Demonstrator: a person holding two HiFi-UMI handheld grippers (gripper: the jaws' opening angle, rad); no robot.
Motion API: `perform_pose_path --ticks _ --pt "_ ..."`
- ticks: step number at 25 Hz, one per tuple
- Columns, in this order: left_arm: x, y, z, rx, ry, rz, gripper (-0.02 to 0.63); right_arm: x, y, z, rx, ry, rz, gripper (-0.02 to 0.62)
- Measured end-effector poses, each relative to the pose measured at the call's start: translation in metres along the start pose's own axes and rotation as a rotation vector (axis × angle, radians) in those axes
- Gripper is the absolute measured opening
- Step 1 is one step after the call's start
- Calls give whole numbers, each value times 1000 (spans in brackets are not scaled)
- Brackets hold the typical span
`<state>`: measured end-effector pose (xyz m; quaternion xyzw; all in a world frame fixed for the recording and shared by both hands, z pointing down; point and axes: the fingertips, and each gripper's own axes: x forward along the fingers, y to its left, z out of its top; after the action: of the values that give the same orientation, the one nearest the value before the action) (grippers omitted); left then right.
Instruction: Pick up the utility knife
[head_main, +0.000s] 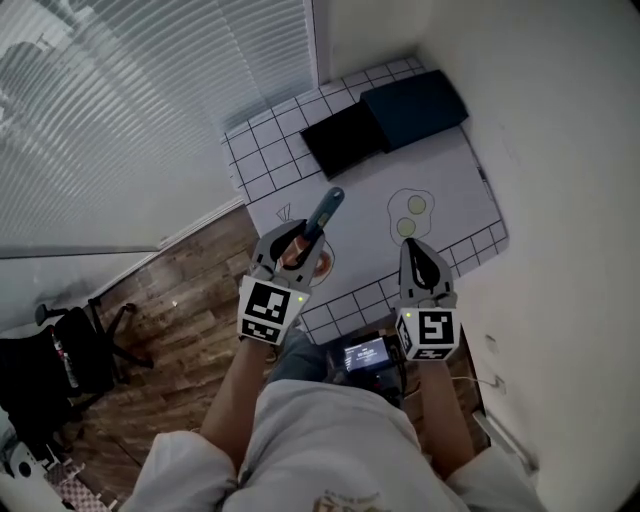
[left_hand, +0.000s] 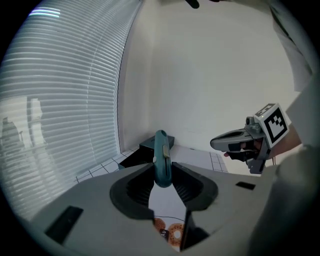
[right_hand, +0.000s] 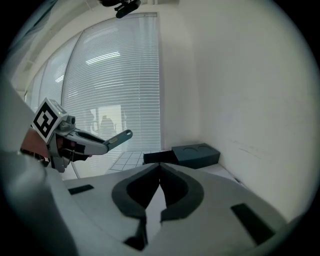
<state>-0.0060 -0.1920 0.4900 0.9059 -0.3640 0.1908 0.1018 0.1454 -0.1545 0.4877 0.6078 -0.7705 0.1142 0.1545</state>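
1. The white counter (head_main: 450, 190), bordered by black grid lines, runs along the wall. It carries printed drawings and nothing that blocks the work near its front edge.
2. A dark blue rectangular box (head_main: 413, 108) sits at the counter's far right corner. A flat black rectangular pad (head_main: 343, 140) lies just beside it along the far edge. Both are well apart from the action.
3. The left hand-held gripper (left_hand: 162, 177) is pinching the knife, with its dark pads pressed on either side of the handle's lower end. It hangs above the counter's front left part.
4. The right hand-held gripper (right_hand: 159, 175) has its jaws pressed together with nothing between them. It hovers over the front edge, to the right of the left one.
5. The teal plastic utility knife (left_hand: 161, 157) stands up out of the left jaws, nose pointing toward the far edge. It appears clear of the counter.
6. Judgement: the pick-up looks essentially done and the step in hand is the lift. The next move calls for a firm, steady pinch, since only the handle's end is held and the knife could pivot.
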Motion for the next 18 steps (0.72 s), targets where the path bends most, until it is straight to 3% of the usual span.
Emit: perform_pose_path --ticks 18 --pt "-57 -1 69 -2 -169 77 120 -24 10 79 -27 -142 11 6"
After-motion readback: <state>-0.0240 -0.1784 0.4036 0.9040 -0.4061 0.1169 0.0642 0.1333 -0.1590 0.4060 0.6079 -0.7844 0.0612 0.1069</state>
